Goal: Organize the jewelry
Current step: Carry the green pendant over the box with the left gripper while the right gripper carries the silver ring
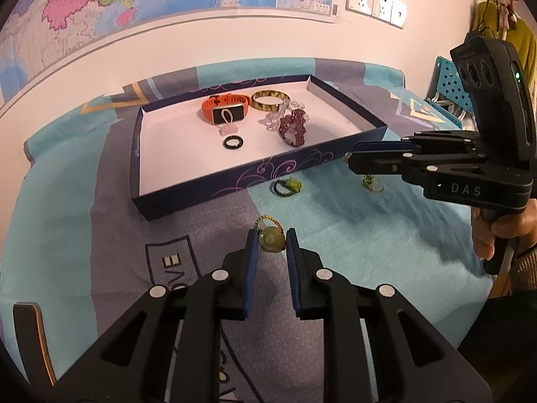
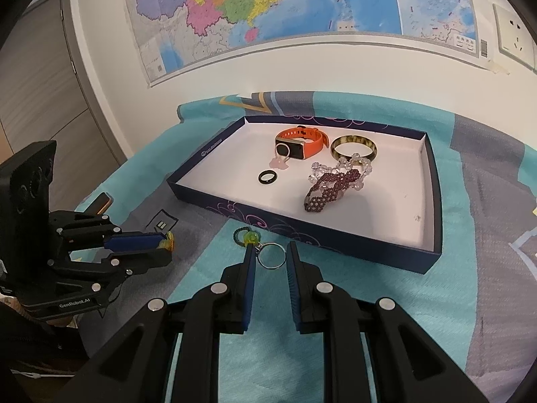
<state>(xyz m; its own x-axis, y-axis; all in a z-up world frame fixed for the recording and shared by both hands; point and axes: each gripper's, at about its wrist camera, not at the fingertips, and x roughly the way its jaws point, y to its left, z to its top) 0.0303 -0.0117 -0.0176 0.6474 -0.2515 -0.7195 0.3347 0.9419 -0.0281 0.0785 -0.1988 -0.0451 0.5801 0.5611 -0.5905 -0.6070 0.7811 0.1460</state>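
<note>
Jewelry is mostly gathered already in the dark blue tray [image 1: 188, 198]: an orange watch band [image 1: 224, 107], a mottled bangle [image 1: 268, 100], a black ring [image 1: 233, 142] and a purple beaded bracelet [image 1: 292, 127] lie on its white floor, while a few small pieces remain on the patterned cloth [image 1: 352, 235] in front of it. The step in hand looks like picking up these stragglers. The left tool [image 1: 272, 240] is clenched on a round green pendant [image 1: 271, 242] with a braided yellow loop, its blue pads pressing both sides, so the next move likely calls for lifting it over the near wall and letting go inside. The right tool [image 2: 270, 257] points down at a metal key ring [image 2: 272, 256] lying between its fingers, beside a green bead charm [image 2: 247, 237]; the ring appears to sit between the narrowed pads, but whether it is truly gripped I cannot tell. Both tools slope downward toward the cloth, close to the tray's front edge. A hand [image 1: 503, 235] grips the right tool's handle at the left view's right edge.
</note>
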